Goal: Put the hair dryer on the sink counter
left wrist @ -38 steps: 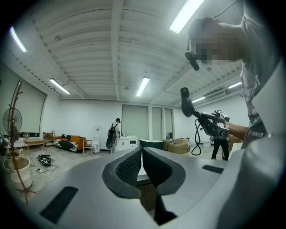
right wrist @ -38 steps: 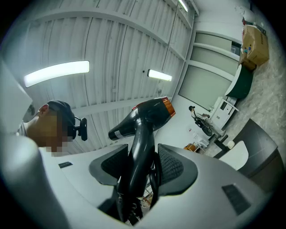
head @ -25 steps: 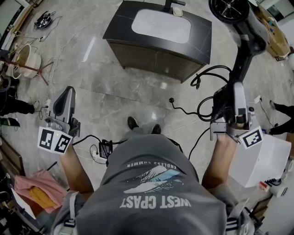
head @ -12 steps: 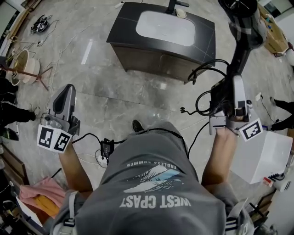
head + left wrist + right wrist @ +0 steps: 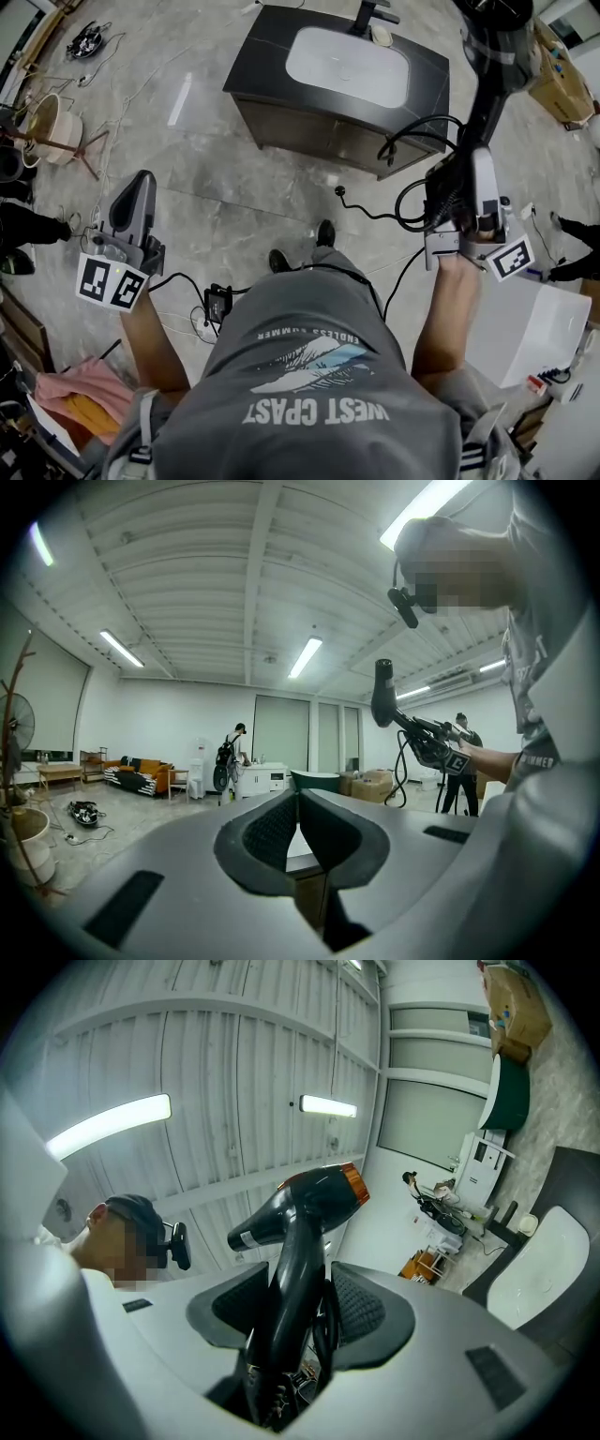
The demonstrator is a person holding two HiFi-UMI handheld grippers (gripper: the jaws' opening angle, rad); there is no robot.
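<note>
As own views show, right gripper [image 5: 298, 1283] jaws clamp hair dryer [image 5: 307, 1196]; left gripper's [image 5: 298, 801] meet.

The left gripper [image 5: 298, 803] is pointing across a large room, its jaws pressing together with nothing between them. At the right, the right gripper [image 5: 424, 737] is holding the black hair dryer [image 5: 382, 688] aloft by its handle, its cord [image 5: 405, 772] hanging below. Far off, a person [image 5: 234, 754] is standing beside a white cabinet [image 5: 264, 780], near an orange sofa [image 5: 141, 774].
</note>
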